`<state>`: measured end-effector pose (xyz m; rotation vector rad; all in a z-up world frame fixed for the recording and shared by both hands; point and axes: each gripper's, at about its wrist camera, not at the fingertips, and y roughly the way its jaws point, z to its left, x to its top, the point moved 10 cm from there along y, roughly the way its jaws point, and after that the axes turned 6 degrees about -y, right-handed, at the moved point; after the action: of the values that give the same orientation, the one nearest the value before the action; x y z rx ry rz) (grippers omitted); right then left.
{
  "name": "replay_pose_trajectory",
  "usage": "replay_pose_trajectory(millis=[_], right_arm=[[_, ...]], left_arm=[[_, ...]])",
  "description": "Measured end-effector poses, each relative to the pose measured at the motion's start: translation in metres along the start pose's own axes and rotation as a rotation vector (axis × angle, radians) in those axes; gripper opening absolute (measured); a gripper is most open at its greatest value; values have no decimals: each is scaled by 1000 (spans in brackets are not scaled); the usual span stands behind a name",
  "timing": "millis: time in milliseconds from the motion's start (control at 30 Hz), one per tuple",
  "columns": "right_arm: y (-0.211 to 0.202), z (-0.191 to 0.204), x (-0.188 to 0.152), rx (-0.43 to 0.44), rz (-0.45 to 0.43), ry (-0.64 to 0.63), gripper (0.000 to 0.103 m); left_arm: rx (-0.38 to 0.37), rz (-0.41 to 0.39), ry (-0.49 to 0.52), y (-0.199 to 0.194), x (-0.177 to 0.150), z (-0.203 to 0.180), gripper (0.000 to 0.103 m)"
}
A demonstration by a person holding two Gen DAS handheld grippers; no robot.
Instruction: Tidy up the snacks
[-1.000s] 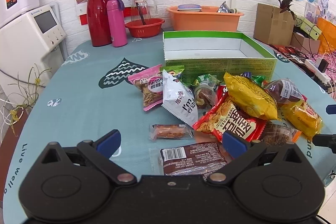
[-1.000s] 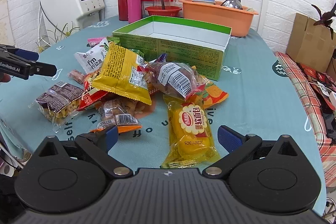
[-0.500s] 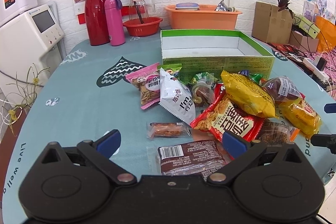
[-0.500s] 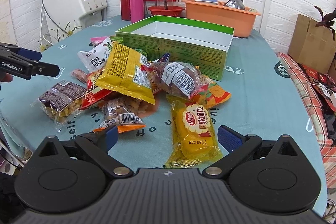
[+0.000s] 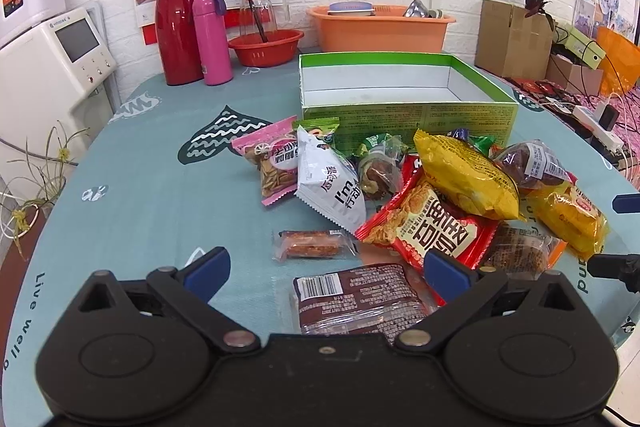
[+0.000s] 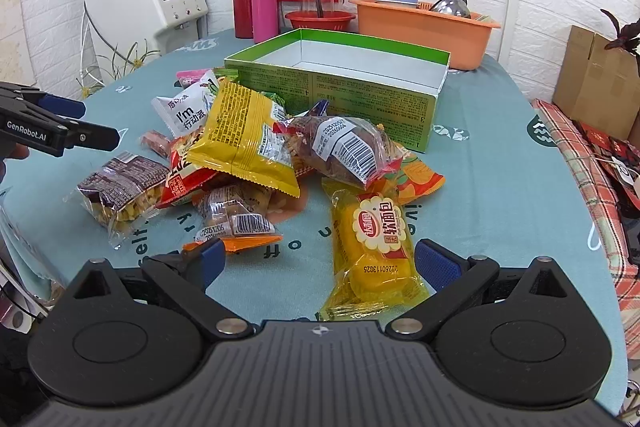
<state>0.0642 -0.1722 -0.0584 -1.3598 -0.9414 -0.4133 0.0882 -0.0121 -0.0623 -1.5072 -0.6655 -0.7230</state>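
A pile of snack packets lies on the teal table in front of an empty green box (image 5: 404, 91), which also shows in the right wrist view (image 6: 340, 75). My left gripper (image 5: 326, 269) is open, just behind a brown packet (image 5: 356, 297) and a small bar (image 5: 314, 245). A red bag (image 5: 432, 227), a yellow bag (image 5: 464, 173) and a white packet (image 5: 332, 183) lie beyond. My right gripper (image 6: 316, 261) is open over the near end of a yellow bread packet (image 6: 374, 247). An orange-edged packet (image 6: 236, 217) lies by its left finger.
A red flask (image 5: 176, 27), pink bottle (image 5: 212, 35), red bowl (image 5: 266, 47) and orange basin (image 5: 380, 29) stand at the table's back. A white appliance (image 5: 48, 67) stands at left. Cardboard boxes (image 5: 512, 43) and cables are at right. The left gripper shows in the right wrist view (image 6: 60, 131).
Both grippers have edged slightly forward toward the pile. The snacks have not moved and both grippers stay open.
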Motion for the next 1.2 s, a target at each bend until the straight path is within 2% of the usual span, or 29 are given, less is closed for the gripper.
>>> replay_pose_trajectory(millis=[633,700,833,1000,1100,1200], right_arm=[[-2,2,2,8,-15,-6,103],[-5,4,6,20,-51,-3,103],[-15,9,24,74,-197,36,103],[-2,33,35,208,-186,56,103],[12,47,38,206,-173,25,103],[25,49,42,204,-164,39,103]], left_arm=[[-28,-6,-1,-1,-1,-4,103],[-58,-8,-7,-2,0,-6,103],[-153,-27,-24,-7,11,-18,103],[-282,-27,-35,-2,31,-50,103],[-349,3,-28,13,40,-70,103],[-367,70,-57,37,43,-80,103]])
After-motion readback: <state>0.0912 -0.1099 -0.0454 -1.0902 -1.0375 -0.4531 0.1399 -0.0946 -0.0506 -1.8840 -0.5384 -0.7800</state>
